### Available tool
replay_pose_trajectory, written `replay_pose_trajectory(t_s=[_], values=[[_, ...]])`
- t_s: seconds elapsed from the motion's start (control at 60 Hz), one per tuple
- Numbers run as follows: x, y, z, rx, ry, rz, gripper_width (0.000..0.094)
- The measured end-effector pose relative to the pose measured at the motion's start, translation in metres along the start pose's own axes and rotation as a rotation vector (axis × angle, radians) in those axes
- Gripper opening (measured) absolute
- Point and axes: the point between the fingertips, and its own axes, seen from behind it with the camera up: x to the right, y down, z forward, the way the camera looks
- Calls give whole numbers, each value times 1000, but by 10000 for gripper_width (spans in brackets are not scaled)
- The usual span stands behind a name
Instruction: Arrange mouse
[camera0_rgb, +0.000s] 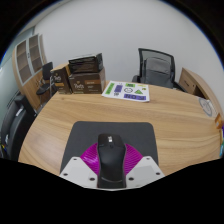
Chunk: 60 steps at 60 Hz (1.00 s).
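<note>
Cardboard boxes (82, 74) stand at the table's (180, 140) far edge, contents unclear. The gripper (110, 170) is clamped on the black mouse (109, 155) above the mouse pad (95, 133).

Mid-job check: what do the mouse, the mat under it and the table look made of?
Mouse: matte black plastic by its look, dull with no glare; it sits between the gripper fingers, apparently pressed by both pads. Mat: dark grey, flat and non-reflective, probably fabric or rubber. Table: light wood or wood-look laminate, grain lines visible.
</note>
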Motion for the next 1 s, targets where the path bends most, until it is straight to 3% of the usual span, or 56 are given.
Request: replay_pose_trajectory(t_s=[0.3,0.383,0.517,0.717,1.0], values=[[1,9,10,5,49,-12,531],[5,6,2,-3,61,7,880],[15,-8,-37,22,68,36,852],[60,-25,-152,67,107,65,852],[149,-2,-310,132,230,118,856]])
